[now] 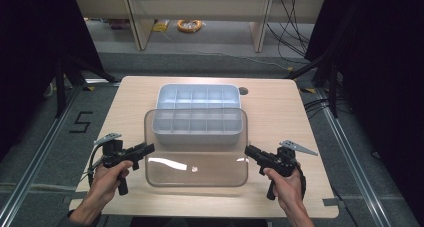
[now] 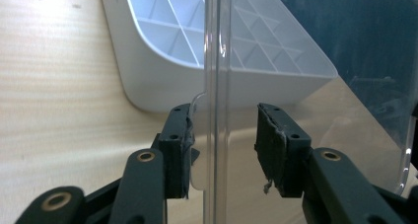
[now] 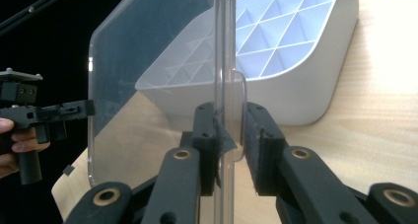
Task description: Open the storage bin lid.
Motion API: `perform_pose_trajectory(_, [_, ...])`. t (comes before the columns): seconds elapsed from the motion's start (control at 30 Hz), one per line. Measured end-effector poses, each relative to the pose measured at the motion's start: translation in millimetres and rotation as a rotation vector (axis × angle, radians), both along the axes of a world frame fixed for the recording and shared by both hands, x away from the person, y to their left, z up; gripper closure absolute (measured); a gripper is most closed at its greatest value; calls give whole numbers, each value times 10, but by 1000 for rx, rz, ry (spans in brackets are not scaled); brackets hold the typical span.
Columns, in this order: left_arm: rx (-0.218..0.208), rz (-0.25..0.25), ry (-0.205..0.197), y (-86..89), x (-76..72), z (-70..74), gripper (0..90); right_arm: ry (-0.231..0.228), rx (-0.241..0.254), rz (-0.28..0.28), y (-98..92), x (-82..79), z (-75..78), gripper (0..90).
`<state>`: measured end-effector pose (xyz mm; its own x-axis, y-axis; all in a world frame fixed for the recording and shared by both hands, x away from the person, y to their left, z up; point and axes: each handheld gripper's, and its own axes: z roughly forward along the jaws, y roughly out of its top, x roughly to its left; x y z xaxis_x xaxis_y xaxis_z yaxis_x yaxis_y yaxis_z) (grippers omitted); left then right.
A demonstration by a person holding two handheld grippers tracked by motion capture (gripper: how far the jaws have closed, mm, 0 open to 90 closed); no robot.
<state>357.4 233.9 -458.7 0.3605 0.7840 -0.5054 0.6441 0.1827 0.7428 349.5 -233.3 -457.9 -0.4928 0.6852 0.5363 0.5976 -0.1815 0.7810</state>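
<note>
Lid (image 1: 196, 157), clear, thin, stiff, slick, was held above table (image 1: 280, 117), near compartment tray (image 1: 197, 109); left gripper (image 1: 145, 149) and right gripper (image 1: 250, 151) clamped on side-edge tabs, best hold

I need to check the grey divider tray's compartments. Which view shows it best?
The high view: the whole grey tray from above, partly behind the clear lid. Both gripper views show one corner and slanted dividers.

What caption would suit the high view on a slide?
Two hand-held grippers, left gripper and right gripper, hold a clear lid above a white divided tray.
</note>
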Motion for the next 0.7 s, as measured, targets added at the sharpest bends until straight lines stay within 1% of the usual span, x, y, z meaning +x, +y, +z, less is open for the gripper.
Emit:
perform_pose_trajectory(0.03, [-10,2,-1,-2,-28,-28,581,1,2,-3,6,-20,-2,771])
perform_pose_trajectory(0.07, [-9,-3,2,3,-42,-42,580,17,16,4,11,-65,7,771])
perform_pose_trajectory(0.1, [-10,-5,7,3,-62,-57,581,-23,-9,11,-8,-56,-23,771])
perform_pose_trajectory(0.13, [-6,-5,10,0,-82,-73,580,-12,-18,3,-7,-87,-28,772])
perform_pose_trajectory(0.17, [-2,-8,15,-1,-100,-90,577,-6,-9,6,-4,-117,-34,772])
perform_pose_trajectory(0.2, [-6,-12,21,-3,-116,-110,577,-19,-7,18,-8,-127,-56,773])
perform_pose_trajectory(0.23, [-7,-18,31,-3,-133,-129,577,15,6,4,-4,-167,-55,774])
perform_pose_trajectory(0.27, [-10,-18,31,-9,-144,-143,577,6,4,15,-27,-185,-69,775])
perform_pose_trajectory(0.33, [2,-27,41,-19,-174,-170,576,0,-3,11,-36,-219,-86,775])
perform_pose_trajectory(0.4, [-5,-35,43,-25,-193,-217,573,9,-13,7,-40,-264,-107,775])
perform_pose_trajectory(0.43, [-2,-33,52,-26,-201,-226,572,9,-11,10,-41,-283,-122,775])
perform_pose_trajectory(0.47, [-15,-45,54,-20,-202,-242,572,11,-9,11,-46,-296,-133,777])
perform_pose_trajectory(0.5, [-8,-46,66,-19,-210,-243,573,30,0,9,-46,-316,-140,776])
perform_pose_trajectory(0.53, [-14,-47,61,-22,-212,-251,571,19,-4,9,-49,-325,-150,775])
perform_pose_trajectory(0.57, [-9,-53,70,-18,-221,-253,571,19,-6,11,-51,-329,-153,775])
perform_pose_trajectory(0.63, [-7,-44,63,-32,-237,-255,571,38,6,7,-49,-359,-158,774])
perform_pose_trajectory(0.67, [-3,-51,67,-30,-244,-253,571,30,-4,11,-59,-361,-171,773])
perform_pose_trajectory(0.7, [-10,-62,64,-28,-247,-257,572,32,-1,6,-60,-372,-183,773])
